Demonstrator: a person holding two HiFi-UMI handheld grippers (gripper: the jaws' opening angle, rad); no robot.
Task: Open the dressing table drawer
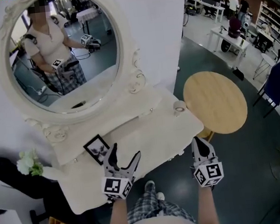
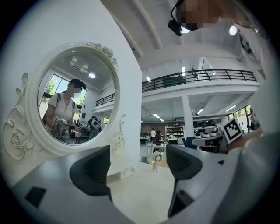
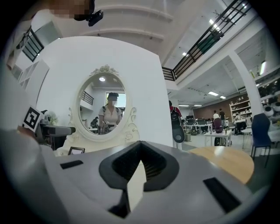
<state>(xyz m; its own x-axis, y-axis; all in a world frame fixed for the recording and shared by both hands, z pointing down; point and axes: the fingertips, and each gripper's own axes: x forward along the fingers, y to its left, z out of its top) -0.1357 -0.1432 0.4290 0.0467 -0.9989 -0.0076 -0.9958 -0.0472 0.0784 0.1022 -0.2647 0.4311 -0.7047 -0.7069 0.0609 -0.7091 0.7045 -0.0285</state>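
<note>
The white dressing table [image 1: 147, 133] stands under its oval mirror [image 1: 64, 52]. Its front edge faces me, and no drawer front shows plainly from the head view. My left gripper [image 1: 125, 154] hovers over the tabletop's front part, open, with nothing between its dark fingers [image 2: 94, 173]. In the left gripper view the bare tabletop [image 2: 140, 197] lies below the left gripper [image 2: 138, 164]. My right gripper [image 1: 199, 141] hangs just off the table's right front corner, shut and holding nothing. In the right gripper view the right gripper [image 3: 140, 151] points toward the mirror [image 3: 107, 111].
A small black picture frame [image 1: 97, 148] lies just left of the left gripper. A little round white stand [image 1: 179, 107] sits at the table's right end, white flowers [image 1: 28, 163] at its left. A round wooden side table [image 1: 216, 101] stands to the right.
</note>
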